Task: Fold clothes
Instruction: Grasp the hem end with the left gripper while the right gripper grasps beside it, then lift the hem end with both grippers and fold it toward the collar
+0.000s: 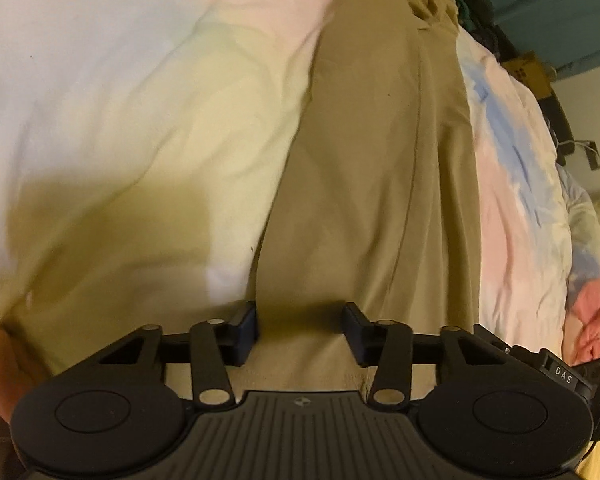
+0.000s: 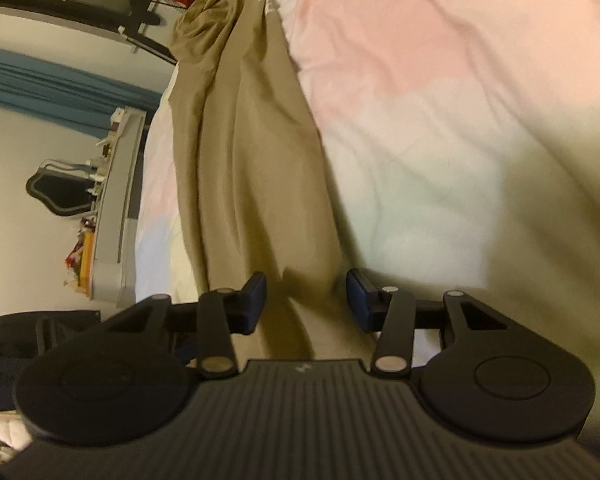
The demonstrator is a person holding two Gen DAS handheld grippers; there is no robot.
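The khaki trousers [image 1: 372, 184] lie stretched along the pastel bedding [image 1: 120, 92], running from 6 toward 12 o'clock in both views, bunched at the far end. This looks like the start of a fold: both grippers poised over the near end. The left gripper [image 1: 299, 330] and right gripper [image 2: 306, 300] hover low with jaws spread, holding nothing. Next, each probably needs to close on the near hem and carry it toward 12.

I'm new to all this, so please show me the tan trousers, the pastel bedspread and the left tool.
tan trousers [image 1: 372, 160]: left wrist view, mid-leg fabric.
pastel bedspread [image 2: 440, 80]: right wrist view, bare pink patch.
left tool [image 1: 300, 330]: left wrist view, gap between its open fingertips.
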